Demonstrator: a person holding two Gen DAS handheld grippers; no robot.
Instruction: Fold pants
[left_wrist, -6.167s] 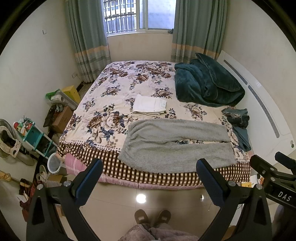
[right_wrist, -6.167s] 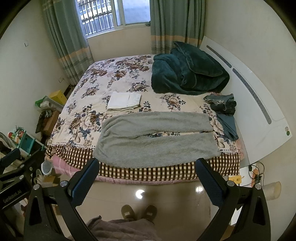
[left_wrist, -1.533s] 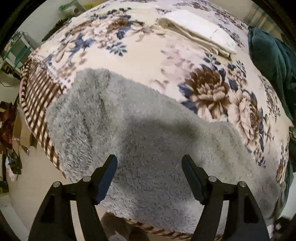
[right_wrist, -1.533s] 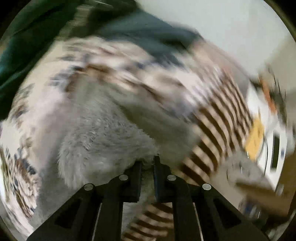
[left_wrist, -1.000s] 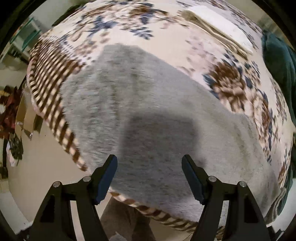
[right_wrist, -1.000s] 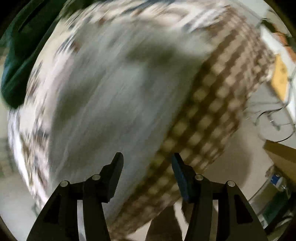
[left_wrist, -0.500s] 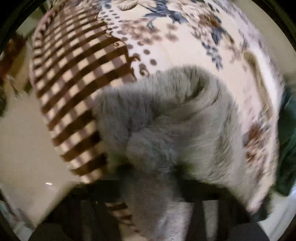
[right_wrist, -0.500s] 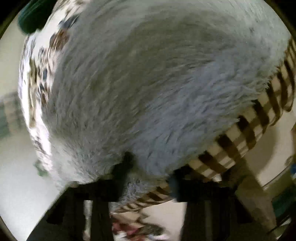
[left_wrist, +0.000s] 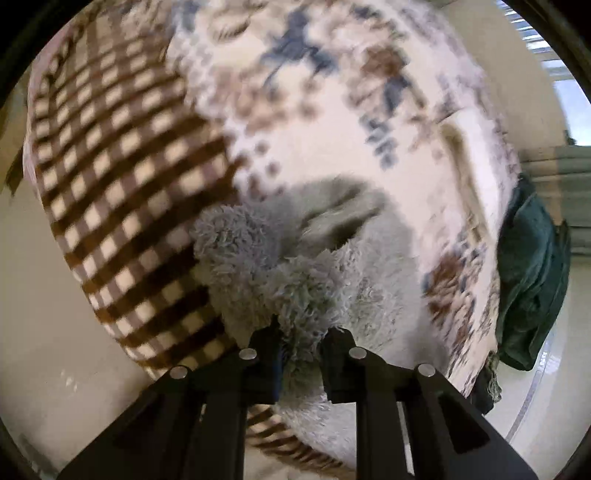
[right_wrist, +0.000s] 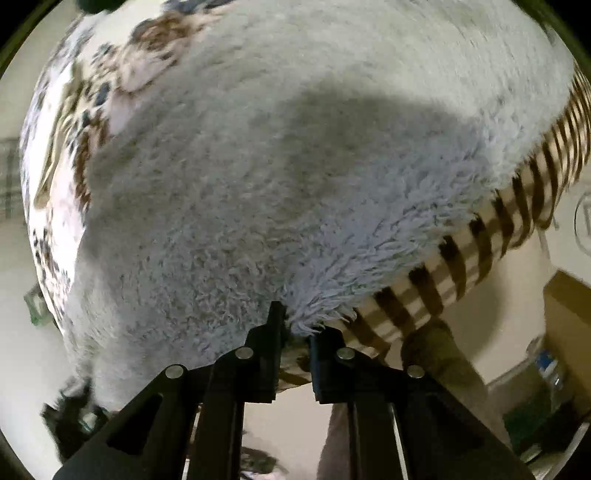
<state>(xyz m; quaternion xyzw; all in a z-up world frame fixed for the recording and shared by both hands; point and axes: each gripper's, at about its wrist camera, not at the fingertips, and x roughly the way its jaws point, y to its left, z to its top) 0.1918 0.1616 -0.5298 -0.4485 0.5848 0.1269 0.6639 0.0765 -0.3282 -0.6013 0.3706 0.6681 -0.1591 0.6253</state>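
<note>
The grey fleece pants (left_wrist: 314, 280) lie on the floral bedspread near the bed's checked front edge. My left gripper (left_wrist: 301, 332) is shut on a bunched corner of the pants, with fleece puffing out between the fingers. In the right wrist view the pants (right_wrist: 295, 166) fill most of the frame. My right gripper (right_wrist: 297, 328) is shut on the pants' edge where it meets the checked border (right_wrist: 480, 251).
The floral bedspread (left_wrist: 332, 110) has a brown checked border (left_wrist: 122, 177) hanging over the bed's edge. A dark green blanket (left_wrist: 532, 280) lies at the right. The pale tiled floor (left_wrist: 44, 332) is below. A cardboard box (right_wrist: 569, 325) stands at the right.
Both grippers were open above the pants a second ago. Both have come down to the pants' near edge and shut on the fleece; the left one has bunched its corner up.
</note>
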